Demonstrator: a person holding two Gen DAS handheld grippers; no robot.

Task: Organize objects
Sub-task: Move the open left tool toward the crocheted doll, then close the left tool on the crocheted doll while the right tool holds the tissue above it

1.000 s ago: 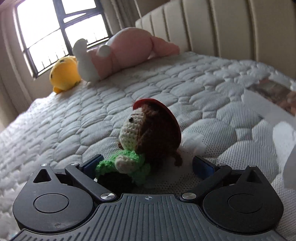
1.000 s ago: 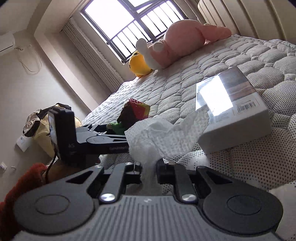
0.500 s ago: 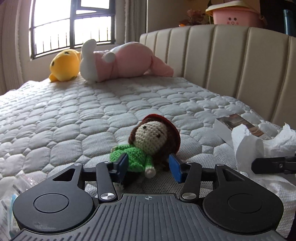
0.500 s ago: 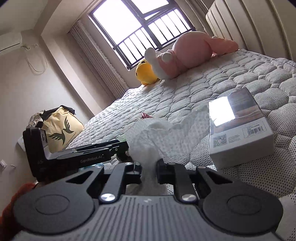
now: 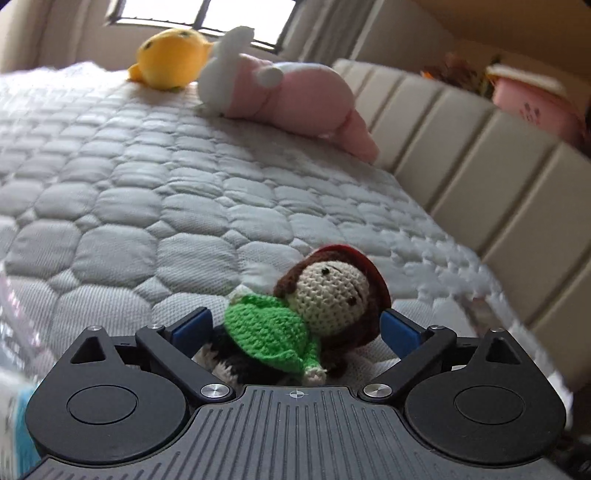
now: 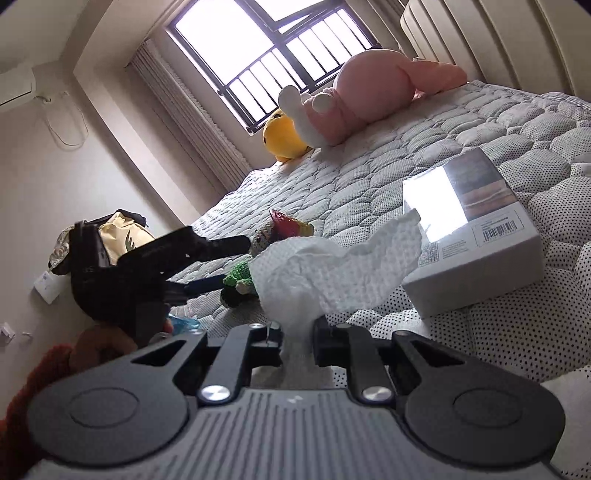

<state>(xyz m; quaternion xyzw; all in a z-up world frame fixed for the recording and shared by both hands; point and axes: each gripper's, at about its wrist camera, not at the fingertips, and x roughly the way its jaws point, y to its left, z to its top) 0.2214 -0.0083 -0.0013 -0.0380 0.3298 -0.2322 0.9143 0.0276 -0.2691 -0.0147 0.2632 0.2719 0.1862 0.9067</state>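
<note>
Left tongs [image 5: 295, 326] stand wide apart in the left wrist view, their blue-padded tips on either side of a crocheted doll [image 5: 310, 317] without touching it. It lies on its side on the quilted grey mattress [image 5: 155, 206], green top toward the left tip, red-capped head toward the right tip. Farther up the bed a yellow plush [image 5: 168, 59] and a pink plush [image 5: 288, 92] lie side by side near the window [image 5: 199, 11], the pink one reaching toward the padded beige headboard [image 5: 480, 162]. On the ledge behind the headboard sits a pink tub [image 5: 532, 103] (blurred, so no detail can be read).

Seen from the right wrist view, the right tongs [image 6: 297, 341] are pinched together on a crumpled white tissue [image 6: 332, 269], which fans out above the tips. Just beyond it a white box [image 6: 476, 236] with a barcode label rests flat on the mattress [image 6: 369, 170]. To the left, the left tongs [image 6: 212, 258], held by a hand [image 6: 103, 349] in a red sleeve [image 6: 33, 373], straddle the doll [image 6: 266, 258]. Both plush toys [image 6: 365, 92] lie below the barred window [image 6: 273, 51]. Pale walls, a curtain [image 6: 188, 114], an air conditioner [image 6: 16, 86] and a cream bag [image 6: 118, 236] fill the left side.
</note>
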